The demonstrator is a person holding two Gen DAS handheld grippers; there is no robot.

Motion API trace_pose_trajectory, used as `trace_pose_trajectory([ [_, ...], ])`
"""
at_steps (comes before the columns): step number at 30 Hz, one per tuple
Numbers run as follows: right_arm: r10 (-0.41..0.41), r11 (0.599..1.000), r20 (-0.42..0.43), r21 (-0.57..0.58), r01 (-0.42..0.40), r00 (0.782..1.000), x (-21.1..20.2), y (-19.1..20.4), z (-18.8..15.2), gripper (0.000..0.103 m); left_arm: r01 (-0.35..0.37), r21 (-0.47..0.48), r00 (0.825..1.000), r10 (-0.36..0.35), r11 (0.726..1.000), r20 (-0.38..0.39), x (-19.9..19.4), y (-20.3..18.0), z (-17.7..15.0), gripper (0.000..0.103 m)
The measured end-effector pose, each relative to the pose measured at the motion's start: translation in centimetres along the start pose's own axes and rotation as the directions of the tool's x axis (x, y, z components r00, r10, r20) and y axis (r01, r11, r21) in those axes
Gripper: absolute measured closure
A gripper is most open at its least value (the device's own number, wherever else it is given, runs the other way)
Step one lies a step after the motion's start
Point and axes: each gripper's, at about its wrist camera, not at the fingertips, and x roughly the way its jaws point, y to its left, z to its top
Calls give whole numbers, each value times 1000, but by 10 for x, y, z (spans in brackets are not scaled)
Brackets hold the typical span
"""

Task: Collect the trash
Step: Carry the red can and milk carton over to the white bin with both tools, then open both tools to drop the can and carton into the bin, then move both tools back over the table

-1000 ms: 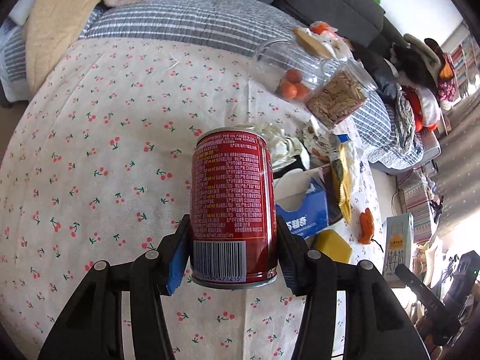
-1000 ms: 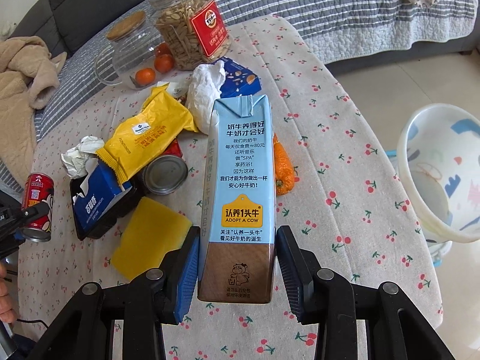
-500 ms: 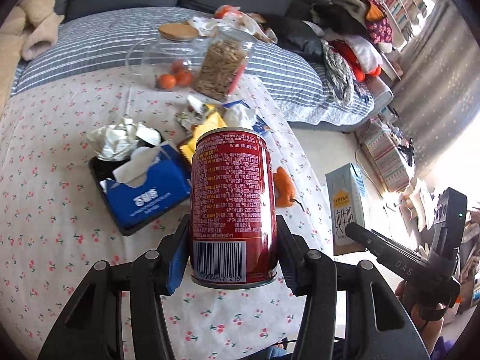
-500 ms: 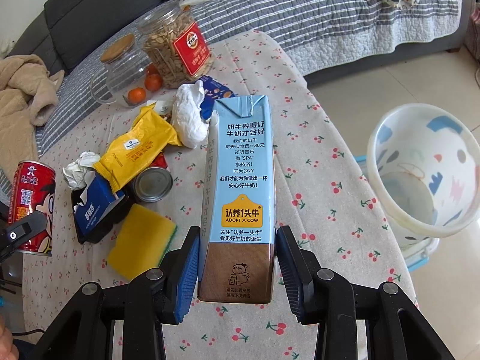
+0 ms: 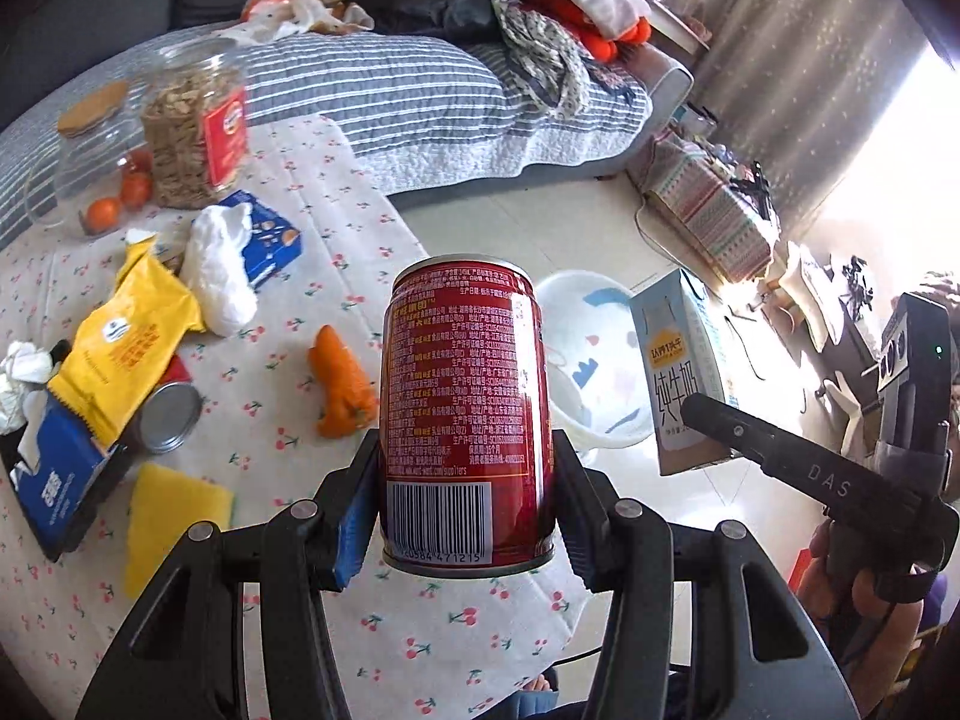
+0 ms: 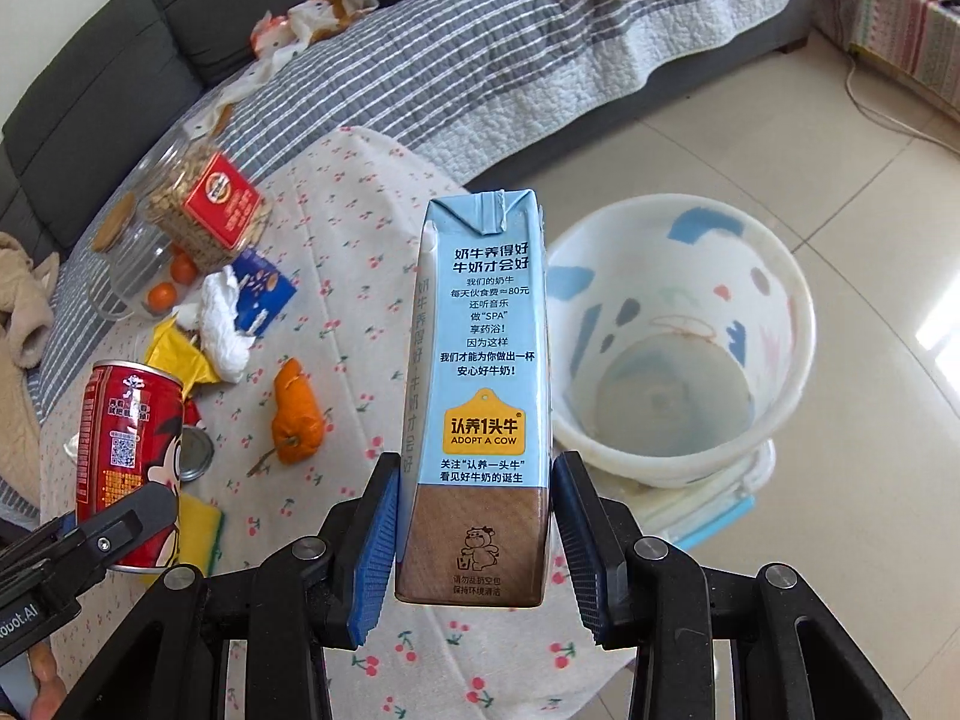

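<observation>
Now | left claw (image 5: pixel 465 516) clamps can (image 5: pixel 465 414) | right claw (image 6: pixel 474 546) clamps carton (image 6: pixel 480 396), hiding bin (image 6: pixel 720 276) edge

Milk carton (image 6: pixel 480 396) reading "ADOPT A COW" and "SPA", red can (image 5: pixel 465 420) barcode digits "471215", right gripper (image 5: pixel 780 450) marked "DAS"

We see the bin (image 6: pixel 678 354) on the floor just right of the table (image 6: pixel 336 240), with the sofa (image 6: pixel 480 60) behind both, the two jars (image 6: pixel 204 210) at the table's back, and the peel (image 6: pixel 295 414) lying in front of the tissue (image 6: pixel 225 324).
</observation>
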Motion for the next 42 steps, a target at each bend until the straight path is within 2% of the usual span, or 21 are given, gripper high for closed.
trace_pose_trajectory([
  [3, -18, 997, 1, 69, 18, 1000, -4, -30, 14, 59, 64, 22, 998, -63, 998, -31, 25, -27, 14, 48],
  [5, -49, 994, -1, 100, 49, 999, -2, -46, 23, 59, 79, 36, 996, -78, 996, -49, 47, -45, 23, 48],
  [10, -98, 990, -67, 92, 104, 993, 27, -60, 40, 59, 123, 49, 988, -118, 991, -104, 97, -68, 38, 48],
  [11, -103, 990, -77, 89, 110, 992, 34, -60, 43, 59, 111, 41, 989, -107, 993, -101, 104, -68, 40, 48],
  [16, -239, 966, -69, 86, 244, 969, 50, -66, 51, 58, 139, 13, 983, -137, 990, -123, 134, -62, 50, 48],
  [21, -226, 965, -79, 120, 235, 971, 57, -76, 56, 58, 170, -22, 978, -172, 985, -121, 151, -54, 57, 48],
  [24, -231, 960, -81, 144, 240, 970, 58, -80, 57, 57, 165, -26, 979, -167, 986, -113, 157, -54, 58, 47],
  [27, -231, 958, -78, 157, 241, 970, 57, -80, 59, 55, 149, -17, 983, -150, 989, -110, 157, -54, 57, 41],
  [34, -194, 968, -32, 158, 196, 981, 40, -71, 61, 51, 118, 3, 987, -117, 993, -110, 140, -52, 50, 39],
  [38, -195, 977, 9, 90, 194, 981, 31, -49, 59, 47, 61, -10, 991, -61, 998, -119, 120, -40, 45, 38],
  [42, -225, 974, 44, -14, 225, 973, 29, -14, 46, 44, -12, -39, 992, 7, 999, -122, 93, -14, 37, 38],
])
